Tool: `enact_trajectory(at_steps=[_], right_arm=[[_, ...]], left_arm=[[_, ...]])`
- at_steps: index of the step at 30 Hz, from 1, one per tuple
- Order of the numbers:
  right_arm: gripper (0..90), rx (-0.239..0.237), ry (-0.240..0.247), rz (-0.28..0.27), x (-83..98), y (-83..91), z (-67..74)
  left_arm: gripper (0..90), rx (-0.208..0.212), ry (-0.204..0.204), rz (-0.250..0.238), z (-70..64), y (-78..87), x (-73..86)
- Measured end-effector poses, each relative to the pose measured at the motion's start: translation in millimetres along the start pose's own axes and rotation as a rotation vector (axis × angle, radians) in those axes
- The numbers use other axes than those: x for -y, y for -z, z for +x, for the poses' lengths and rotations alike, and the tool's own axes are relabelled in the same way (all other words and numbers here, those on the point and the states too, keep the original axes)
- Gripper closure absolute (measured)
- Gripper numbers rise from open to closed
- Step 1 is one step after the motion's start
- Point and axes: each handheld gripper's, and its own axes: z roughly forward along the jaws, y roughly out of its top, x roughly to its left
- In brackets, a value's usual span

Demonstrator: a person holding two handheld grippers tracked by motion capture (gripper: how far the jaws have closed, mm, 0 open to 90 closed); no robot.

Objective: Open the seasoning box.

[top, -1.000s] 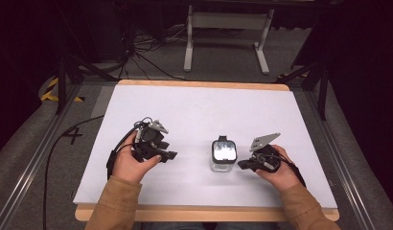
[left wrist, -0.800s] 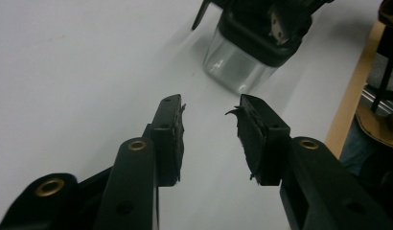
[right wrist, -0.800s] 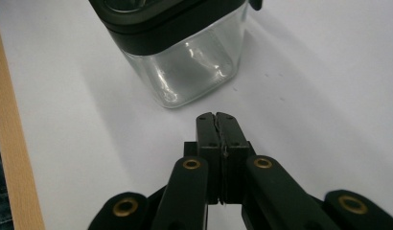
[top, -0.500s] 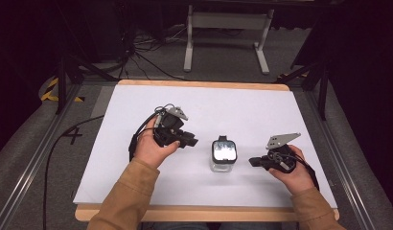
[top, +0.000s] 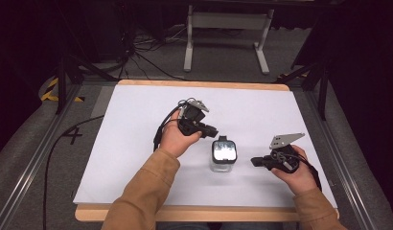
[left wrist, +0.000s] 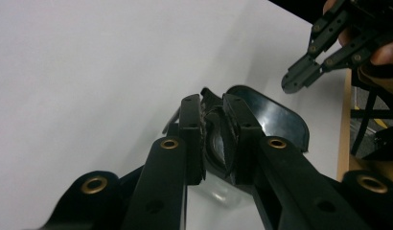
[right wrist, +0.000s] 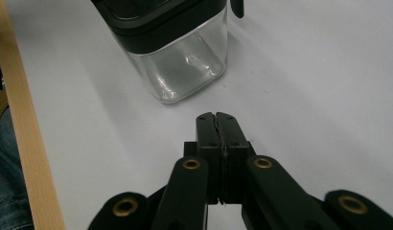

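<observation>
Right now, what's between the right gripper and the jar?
Nothing. In the right gripper view, bare white table lies between the right gripper and the jar.

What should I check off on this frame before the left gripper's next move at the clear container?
1. Left gripper at the container: ok, jaws nearly closed at its black lid.
2. Firm grip on the lid: cannot tell.
3. Container upright on the white table: ok.
4. Right gripper apart from the container: ok, jaws shut on nothing.
5. Container contents: looks empty, ok.
</observation>
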Motion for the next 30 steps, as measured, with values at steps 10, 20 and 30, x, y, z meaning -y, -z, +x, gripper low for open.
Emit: enact_trajectory(at_steps=[10, 20, 30], right_arm=[[90.0, -0.011, 0.004, -0.003, -1.0, -0.7, 0.6], [90.0, -0.016, 0.012, -0.001, -1.5, -2.8, 1.3], [90.0, -0.018, 0.017, 0.002, -2.6, -4.1, 3.6]], left_arm=[[83.1, -0.013, -0.024, 0.015, 4.1, -26.9, -5.4], [86.0, -0.004, 0.004, 0.020, 5.4, -34.1, -7.1], [86.7, 0.012, 0.015, 0.035, 4.1, -35.7, -7.0]])
